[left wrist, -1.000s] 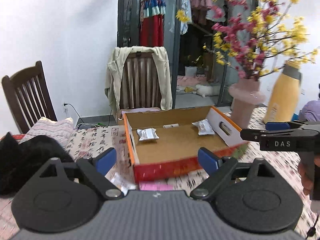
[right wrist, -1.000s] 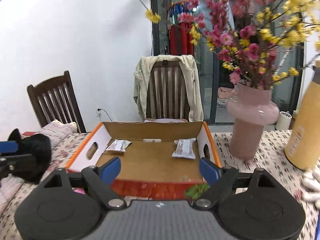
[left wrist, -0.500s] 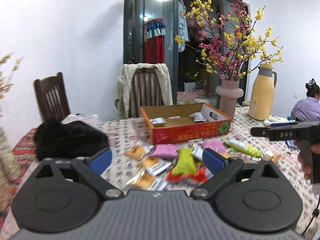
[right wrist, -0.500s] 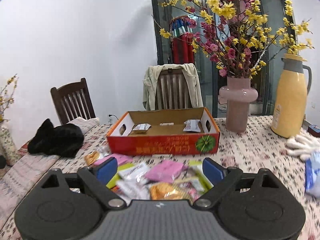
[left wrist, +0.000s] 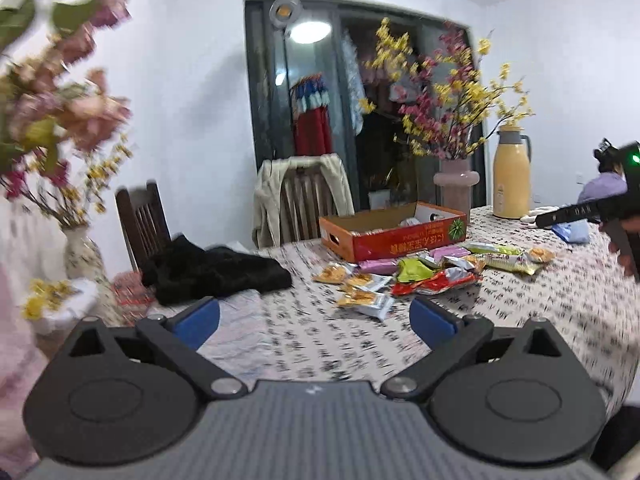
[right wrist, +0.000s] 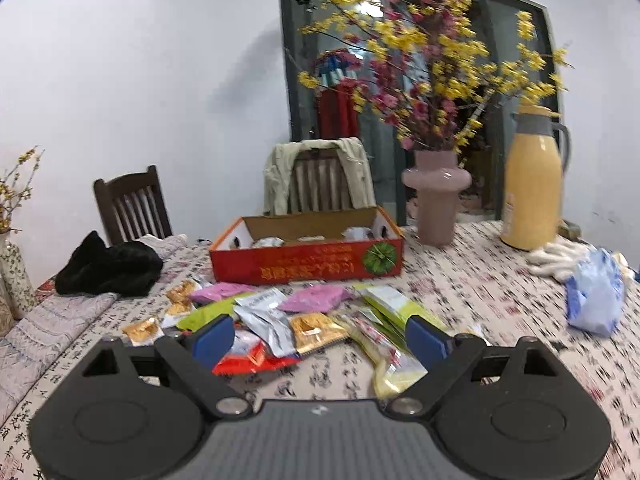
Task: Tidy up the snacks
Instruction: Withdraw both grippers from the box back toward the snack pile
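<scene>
A red cardboard box [right wrist: 308, 266] stands open on the patterned tablecloth, with a few silver packets [right wrist: 267, 242] inside; it also shows in the left wrist view [left wrist: 394, 240]. A pile of snack packets [right wrist: 280, 320] lies in front of it, and shows in the left wrist view [left wrist: 420, 272] too. My right gripper [right wrist: 319, 338] is open and empty, just above the near edge of the pile. My left gripper [left wrist: 314, 320] is open and empty, well back from the pile. The right gripper [left wrist: 580, 214] shows at the right of the left wrist view.
A pink vase of flowers [right wrist: 436, 196] and a yellow thermos [right wrist: 534, 196] stand behind the box on the right. White gloves [right wrist: 554, 258] and a blue bag [right wrist: 596, 296] lie at the right. Black cloth [right wrist: 108, 268] lies left. Another flower vase [left wrist: 80, 248] stands far left. Chairs [right wrist: 320, 184] stand behind the table.
Both grippers have pulled back and away from the box, both still open. The snack pile has come into view in front of the box. The left gripper has drawn farther back and left.
</scene>
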